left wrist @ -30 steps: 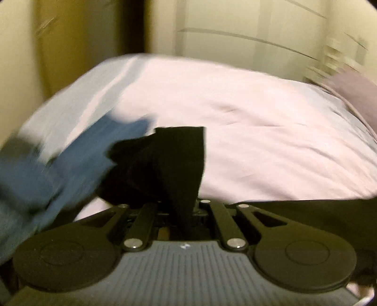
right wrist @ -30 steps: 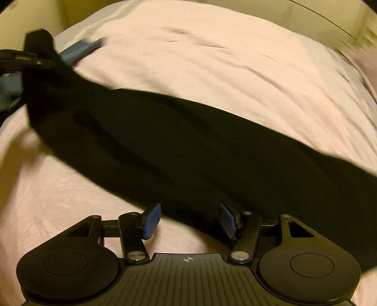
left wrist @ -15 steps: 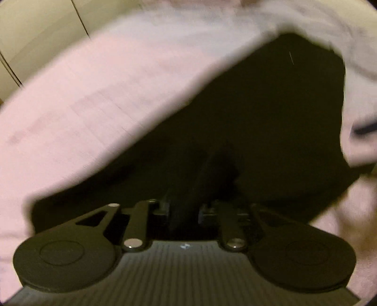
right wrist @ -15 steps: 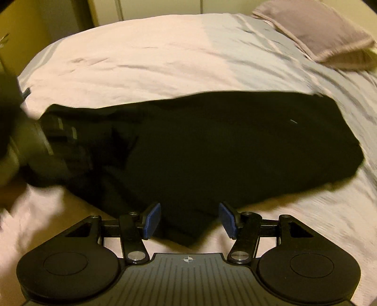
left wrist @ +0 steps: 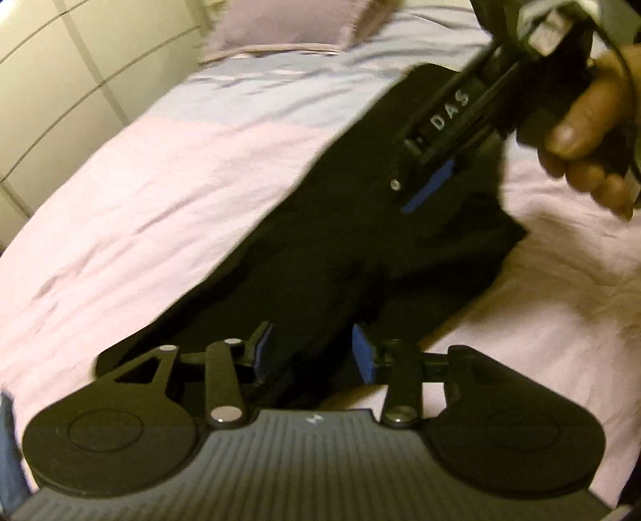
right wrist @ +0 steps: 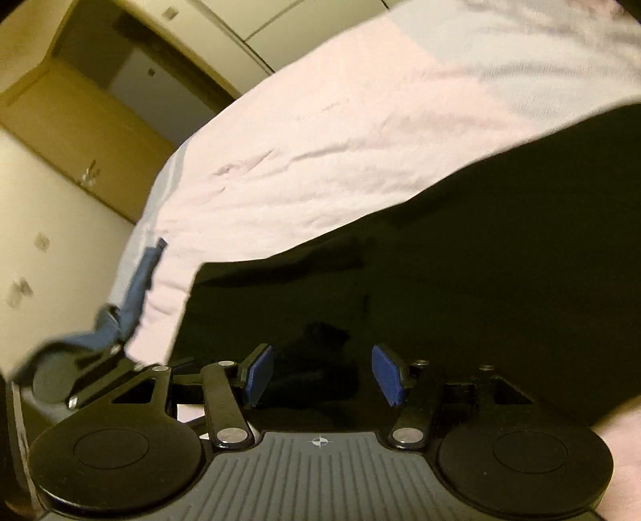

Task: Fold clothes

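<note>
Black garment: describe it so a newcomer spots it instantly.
Start at the bed with the pale pink sheet that fills the room. The black garment lies flat across it, below the mauve pillow. It is the only large dark item there; the blue cloth sits at the bed's edge.

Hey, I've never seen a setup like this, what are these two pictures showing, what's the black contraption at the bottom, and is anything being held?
Each picture comes from a camera mounted on a hand-held gripper, looking along its two blue-padded fingers. One view is from the left gripper, the other from the right gripper. A person's hand carries the right one. On the pink bedsheet lies a black garment, with a pillow further back. The left jaws are opening, with the cloth between them but not pinched; the right jaws are open over the garment. Nothing is gripped.
</note>
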The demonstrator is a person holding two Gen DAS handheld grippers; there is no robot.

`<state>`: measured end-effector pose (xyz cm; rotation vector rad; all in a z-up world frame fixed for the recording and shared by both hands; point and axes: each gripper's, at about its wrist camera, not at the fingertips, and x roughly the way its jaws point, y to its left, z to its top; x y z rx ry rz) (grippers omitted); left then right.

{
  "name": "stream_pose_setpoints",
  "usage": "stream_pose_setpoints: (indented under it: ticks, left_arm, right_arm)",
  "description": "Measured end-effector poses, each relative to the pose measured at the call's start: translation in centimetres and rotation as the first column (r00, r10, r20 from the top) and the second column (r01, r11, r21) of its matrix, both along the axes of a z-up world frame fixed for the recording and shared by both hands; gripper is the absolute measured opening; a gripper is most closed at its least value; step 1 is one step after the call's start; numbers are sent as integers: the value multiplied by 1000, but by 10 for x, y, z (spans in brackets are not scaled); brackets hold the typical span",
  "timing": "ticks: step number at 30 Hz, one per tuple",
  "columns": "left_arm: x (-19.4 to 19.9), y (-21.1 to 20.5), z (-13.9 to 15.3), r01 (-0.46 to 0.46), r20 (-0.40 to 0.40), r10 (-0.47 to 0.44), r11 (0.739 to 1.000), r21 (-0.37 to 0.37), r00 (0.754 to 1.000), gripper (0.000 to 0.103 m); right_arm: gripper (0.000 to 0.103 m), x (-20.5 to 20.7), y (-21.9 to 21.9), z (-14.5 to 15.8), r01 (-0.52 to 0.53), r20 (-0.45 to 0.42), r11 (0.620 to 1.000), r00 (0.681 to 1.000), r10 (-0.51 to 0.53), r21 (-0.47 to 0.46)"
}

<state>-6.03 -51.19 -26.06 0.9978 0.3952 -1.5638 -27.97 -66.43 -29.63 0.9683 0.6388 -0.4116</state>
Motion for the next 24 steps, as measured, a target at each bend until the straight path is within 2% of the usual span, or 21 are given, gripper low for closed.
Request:
stream_pose_setpoints:
  ticks: [2, 6, 8, 11, 12, 15, 19, 24]
  left_arm:
    - [31, 4, -1, -54, 16, 54, 999, 0, 998, 40]
    - [100, 4, -4, -167, 25, 166, 985, 33, 986, 40]
    - [130, 0, -10, -181, 24, 180, 982, 55, 983, 40]
    - [158, -16, -20, -113, 16, 112, 990, 81, 994, 44]
    - [165, -23, -24, -86, 14, 85, 993, 86, 996, 45]
    - [185, -50, -35, -25, -6, 25, 996, 90, 1000, 45]
    - [206, -85, -45, 19, -89, -8, 993, 116, 996, 45]
    - [211, -105, -46, 122, -168, -99, 984, 132, 981, 44]
  right_arm:
    - [59, 13, -3, -7, 39, 6, 997, 999, -40, 61]
    - [59, 27, 7, -12, 142, -33, 985, 990, -139, 99]
    - [61, 26, 14, -18, 191, -52, 971, 981, -185, 143]
    - [76, 28, 24, -24, 248, -72, 957, 968, -239, 150]
    - [77, 29, 27, -26, 266, -76, 953, 963, -257, 148]
    - [78, 30, 29, -30, 343, -64, 924, 939, -337, 168]
    - [78, 28, 26, -39, 433, -66, 878, 901, -429, 207]
    - [77, 29, 25, -44, 467, -65, 858, 883, -464, 216]
